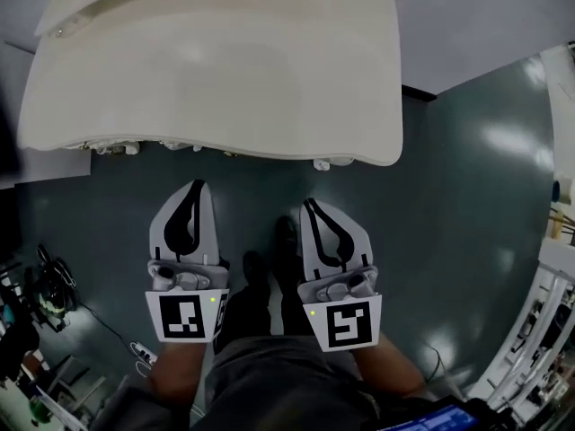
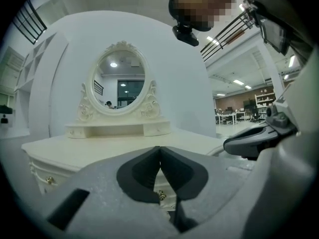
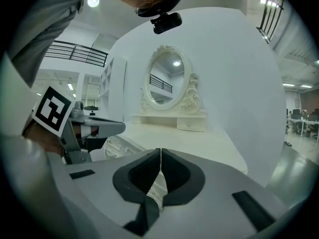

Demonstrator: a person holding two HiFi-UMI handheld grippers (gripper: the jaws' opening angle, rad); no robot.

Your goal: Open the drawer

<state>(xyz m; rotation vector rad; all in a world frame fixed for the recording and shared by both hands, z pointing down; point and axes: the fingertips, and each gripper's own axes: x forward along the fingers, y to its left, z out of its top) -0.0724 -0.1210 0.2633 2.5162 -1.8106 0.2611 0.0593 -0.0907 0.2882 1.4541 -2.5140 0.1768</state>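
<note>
A cream dressing table [image 1: 269,88] fills the top of the head view, its front edge toward me. In the left gripper view its carved front carries a small brass drawer knob [image 2: 49,180], and a second knob [image 2: 162,195] shows low behind my jaws. My left gripper [image 1: 196,187] and right gripper [image 1: 310,204] hang side by side over the floor, short of the front edge and touching nothing. Both are shut and empty, as the left gripper [image 2: 160,149] and right gripper [image 3: 160,151] show in their own views. An oval mirror [image 2: 118,81] with two little drawers [image 3: 192,125] stands at the table's back.
Dark green floor [image 1: 467,205] lies under and around me. Cables and clutter [image 1: 45,294] sit at the lower left, white shelving [image 1: 548,330] at the right edge. A white curved wall [image 3: 234,83] stands behind the table.
</note>
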